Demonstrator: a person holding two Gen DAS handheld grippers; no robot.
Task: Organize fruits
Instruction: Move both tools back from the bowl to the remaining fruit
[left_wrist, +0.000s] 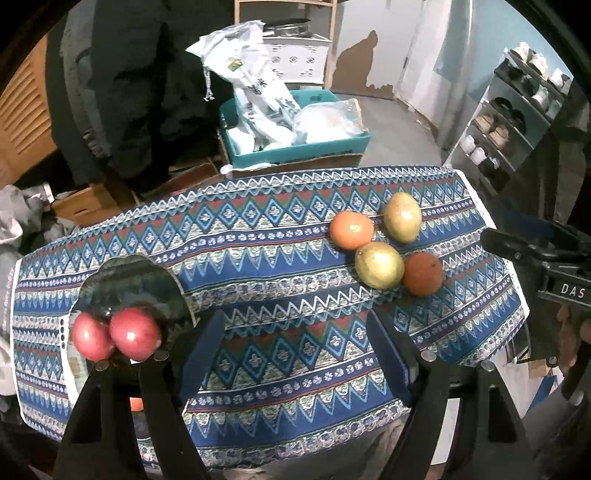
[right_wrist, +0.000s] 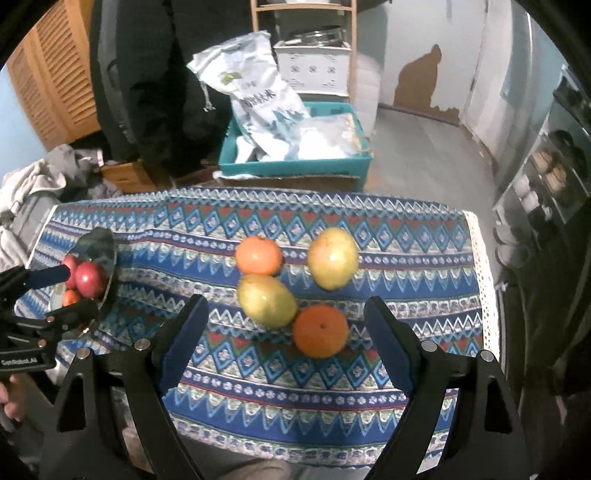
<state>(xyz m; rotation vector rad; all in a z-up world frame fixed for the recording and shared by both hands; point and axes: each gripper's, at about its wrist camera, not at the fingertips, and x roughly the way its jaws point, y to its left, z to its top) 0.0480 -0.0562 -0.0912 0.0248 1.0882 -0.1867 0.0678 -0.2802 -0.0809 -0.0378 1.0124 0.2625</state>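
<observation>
My right claw (right_wrist: 286, 325) hangs wide and empty above the nearest orange (right_wrist: 320, 331), since it still belongs on the plate (right_wrist: 107, 254) with the apples (right_wrist: 89, 278).

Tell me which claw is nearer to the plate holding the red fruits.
Left. The left claw hovers open right beside the plate, at the table's left end. The right claw is open over the loose fruit cluster, around the near orange, well across the cloth from the plate.
</observation>
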